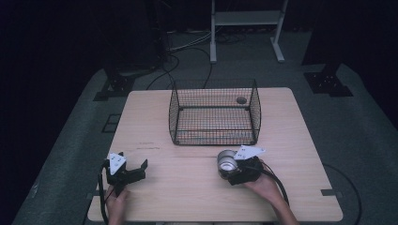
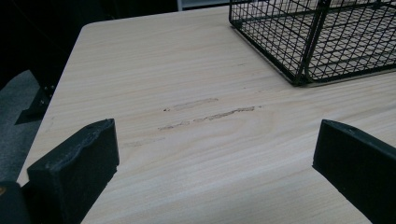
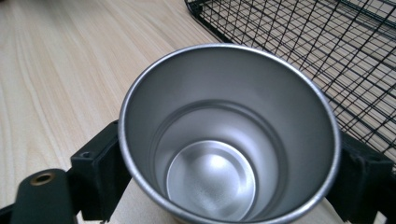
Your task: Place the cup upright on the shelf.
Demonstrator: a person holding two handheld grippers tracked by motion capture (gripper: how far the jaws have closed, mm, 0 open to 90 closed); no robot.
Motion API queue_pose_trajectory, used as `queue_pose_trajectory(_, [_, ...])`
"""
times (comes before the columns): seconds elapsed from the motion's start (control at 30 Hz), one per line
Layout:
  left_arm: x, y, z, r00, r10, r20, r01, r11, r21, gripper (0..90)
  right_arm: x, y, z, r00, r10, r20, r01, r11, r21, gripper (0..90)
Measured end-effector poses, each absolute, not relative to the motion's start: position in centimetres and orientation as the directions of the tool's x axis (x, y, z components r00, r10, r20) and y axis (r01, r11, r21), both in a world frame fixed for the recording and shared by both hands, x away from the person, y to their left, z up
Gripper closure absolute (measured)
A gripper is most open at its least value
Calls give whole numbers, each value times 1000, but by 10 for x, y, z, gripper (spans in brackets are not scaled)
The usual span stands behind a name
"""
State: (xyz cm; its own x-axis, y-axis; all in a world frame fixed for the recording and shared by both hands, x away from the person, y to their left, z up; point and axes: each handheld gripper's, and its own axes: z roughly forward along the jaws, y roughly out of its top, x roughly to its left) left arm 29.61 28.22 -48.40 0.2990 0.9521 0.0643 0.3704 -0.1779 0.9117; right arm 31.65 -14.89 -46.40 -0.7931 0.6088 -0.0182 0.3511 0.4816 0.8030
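overhead, one wire basket (image 1: 214,111), one steel cup (image 1: 227,161) just before it, clamped in the right gripper (image 1: 230,169); left gripper (image 1: 133,169) rests low, jaws apart. left gripper view: two spread jaws over bare table (image 2: 196,154). right gripper view: cup (image 3: 229,135) pinched between both jaws.

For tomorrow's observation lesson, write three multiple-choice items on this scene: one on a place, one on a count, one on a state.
1. Where is the black wire mesh basket?
A. on the floor
B. on the light wooden table
C. in a hand

2. How many shiny steel cups show?
A. one
B. two
C. three

3. The left gripper is:
A. shut on a cup
B. shut on the basket
C. open

B: it rests on the tabletop. A: a single cup, held by the right gripper. C: its jaws stand wide apart.
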Motion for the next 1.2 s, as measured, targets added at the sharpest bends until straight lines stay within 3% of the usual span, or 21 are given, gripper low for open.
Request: queue_pose_trajectory(1.2, [296, 282, -484, 300, 952, 65, 366, -177, 913, 0, 327, -163, -428, -835, 550, 32, 335, 461, 821, 179])
